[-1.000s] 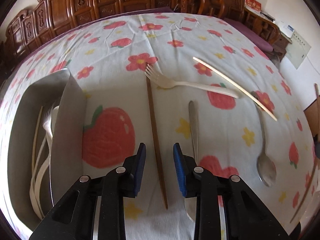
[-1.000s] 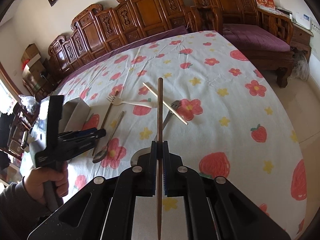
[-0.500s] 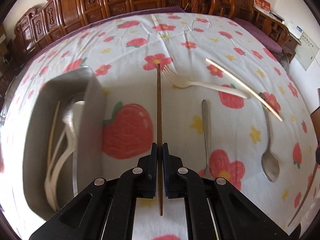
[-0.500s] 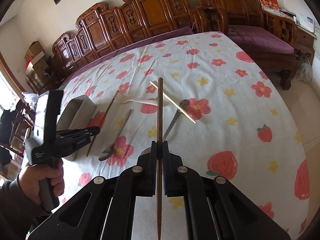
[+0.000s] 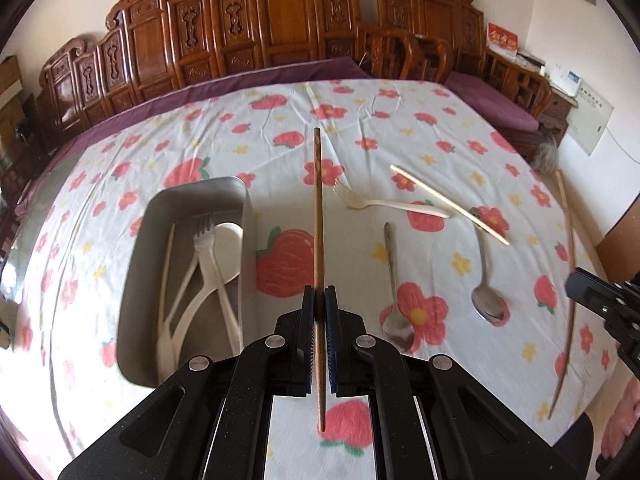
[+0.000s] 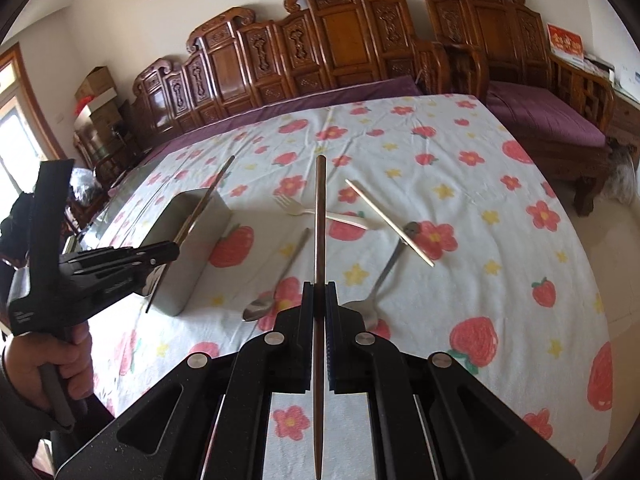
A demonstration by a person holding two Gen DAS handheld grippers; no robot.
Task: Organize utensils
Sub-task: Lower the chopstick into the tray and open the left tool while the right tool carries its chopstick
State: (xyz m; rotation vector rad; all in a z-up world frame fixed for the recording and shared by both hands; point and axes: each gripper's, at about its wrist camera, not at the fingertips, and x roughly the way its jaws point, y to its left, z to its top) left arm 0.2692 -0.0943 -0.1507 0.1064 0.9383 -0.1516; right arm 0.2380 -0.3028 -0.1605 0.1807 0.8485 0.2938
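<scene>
Left gripper (image 5: 319,300) closed on a brown chopstick (image 5: 318,216), held above the tablecloth (image 5: 440,136) beside the metal tray (image 5: 248,216); right gripper (image 6: 319,296) likewise clamped on a second brown chopstick (image 6: 319,216); fork (image 5: 384,202), pale chopstick (image 5: 448,204) and two spoons (image 5: 486,292) lie on the cloth.

Soft, even daylight, bright window (image 6: 12,120) glare at the far left of the right wrist view, faint shadows under utensils, heavy fisheye bending with dark corner vignetting, slight motion blur.

Tray (image 5: 136,264) contents blurred — right gripper (image 5: 600,304) edge-cropped.
</scene>
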